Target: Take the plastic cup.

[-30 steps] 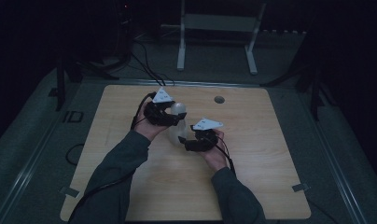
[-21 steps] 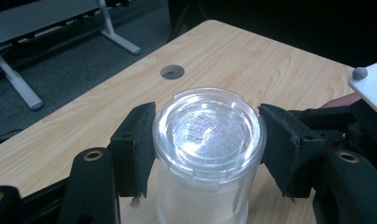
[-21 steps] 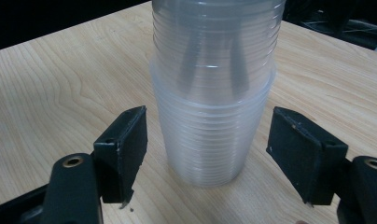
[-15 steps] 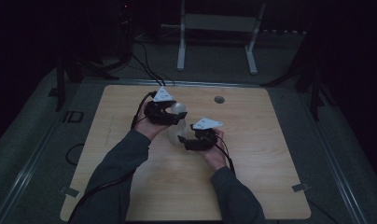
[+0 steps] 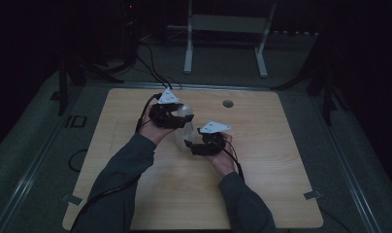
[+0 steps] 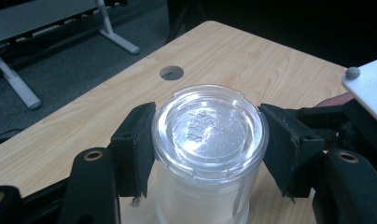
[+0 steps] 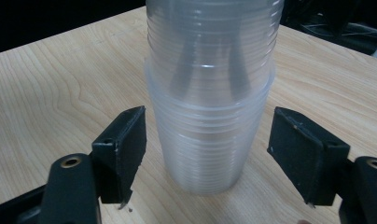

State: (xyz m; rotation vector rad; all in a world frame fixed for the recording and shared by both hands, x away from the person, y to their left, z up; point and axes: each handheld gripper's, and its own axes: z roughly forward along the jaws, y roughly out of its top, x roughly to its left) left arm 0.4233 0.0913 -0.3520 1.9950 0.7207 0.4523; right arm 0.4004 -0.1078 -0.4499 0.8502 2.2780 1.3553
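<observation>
Jaws of left gripper [image 6: 210, 140] just closed, apparently onto cup stack [image 6: 210, 149]; right gripper [image 7: 210, 158] opened slightly.

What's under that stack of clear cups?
The cup stack stands upside down on the wooden table, base up. Anything under the cups is blurred by their ribbed walls.

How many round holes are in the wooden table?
1. The round hole is near the table's far edge, beyond both grippers; it also shows past the clear cups. Arms may hide others.
</observation>
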